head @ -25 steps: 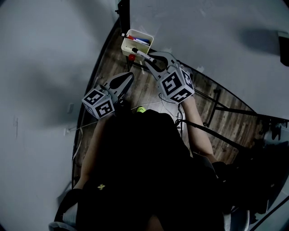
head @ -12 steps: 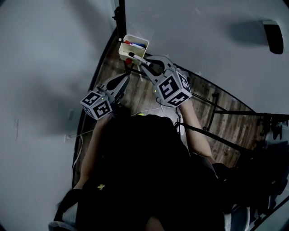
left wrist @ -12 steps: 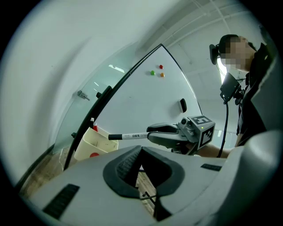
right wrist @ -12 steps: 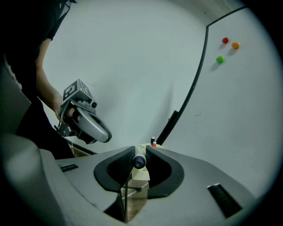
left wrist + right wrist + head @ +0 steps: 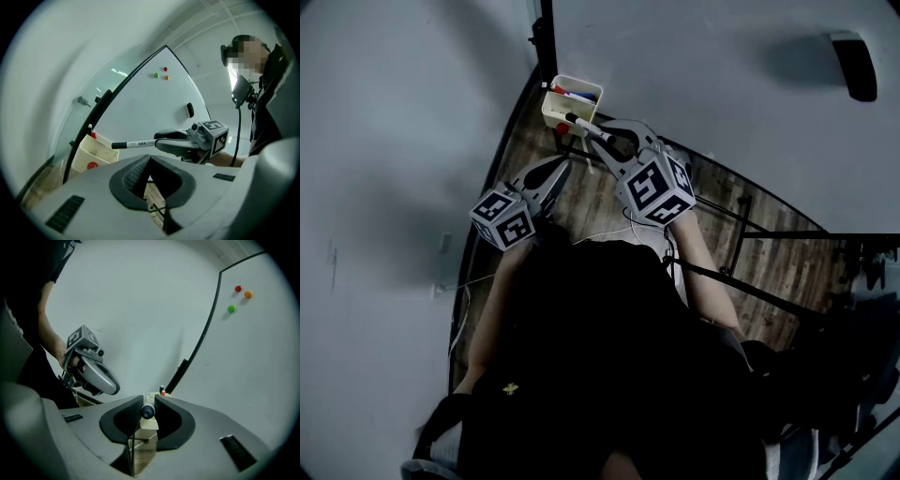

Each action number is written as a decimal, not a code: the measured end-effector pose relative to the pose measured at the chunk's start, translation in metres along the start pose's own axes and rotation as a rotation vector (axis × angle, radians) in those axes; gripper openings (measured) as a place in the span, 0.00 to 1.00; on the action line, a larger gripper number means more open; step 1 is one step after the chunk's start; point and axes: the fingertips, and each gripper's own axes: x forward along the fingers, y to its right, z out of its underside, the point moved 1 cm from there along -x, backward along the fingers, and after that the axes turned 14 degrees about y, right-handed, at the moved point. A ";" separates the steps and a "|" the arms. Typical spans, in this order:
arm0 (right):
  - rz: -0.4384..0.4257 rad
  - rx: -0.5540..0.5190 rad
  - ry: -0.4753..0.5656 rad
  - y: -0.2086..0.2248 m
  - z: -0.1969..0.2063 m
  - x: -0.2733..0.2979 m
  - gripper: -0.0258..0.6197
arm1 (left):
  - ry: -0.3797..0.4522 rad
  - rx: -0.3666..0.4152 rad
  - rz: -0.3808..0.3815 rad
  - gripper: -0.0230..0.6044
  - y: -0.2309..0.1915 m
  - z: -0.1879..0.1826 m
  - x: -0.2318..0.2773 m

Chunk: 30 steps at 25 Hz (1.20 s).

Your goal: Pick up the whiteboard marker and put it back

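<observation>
A wood-plank floor (image 5: 609, 202) runs diagonally through the head view's centre. It lies between a pale grey wall (image 5: 394, 141) at left and a white whiteboard (image 5: 703, 84) at upper right. A cream plastic marker box (image 5: 549, 103) sits at upper centre by the board's black frame, with other markers inside.

The right gripper (image 5: 600, 131) has its jaws clenched on the white, black-capped whiteboard marker (image 5: 584, 126), whose capped end is just above the box's rim. The left gripper (image 5: 566, 166), lower left of it, has its jaws closed together on nothing.

Red, orange and green magnets (image 5: 238, 288) and a black eraser (image 5: 189, 110) cling to the board.

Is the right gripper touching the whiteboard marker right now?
Touching. The right gripper view shows the right gripper closed on the whiteboard marker, with no gap on either side of its barrel.
</observation>
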 end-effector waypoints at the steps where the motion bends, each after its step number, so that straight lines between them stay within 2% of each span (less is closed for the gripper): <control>1: 0.003 -0.001 0.001 0.001 0.000 -0.001 0.15 | 0.003 -0.003 0.001 0.06 0.000 0.000 0.001; 30: 0.034 -0.019 0.046 0.016 -0.011 0.003 0.15 | 0.031 -0.009 -0.029 0.06 -0.008 -0.007 -0.003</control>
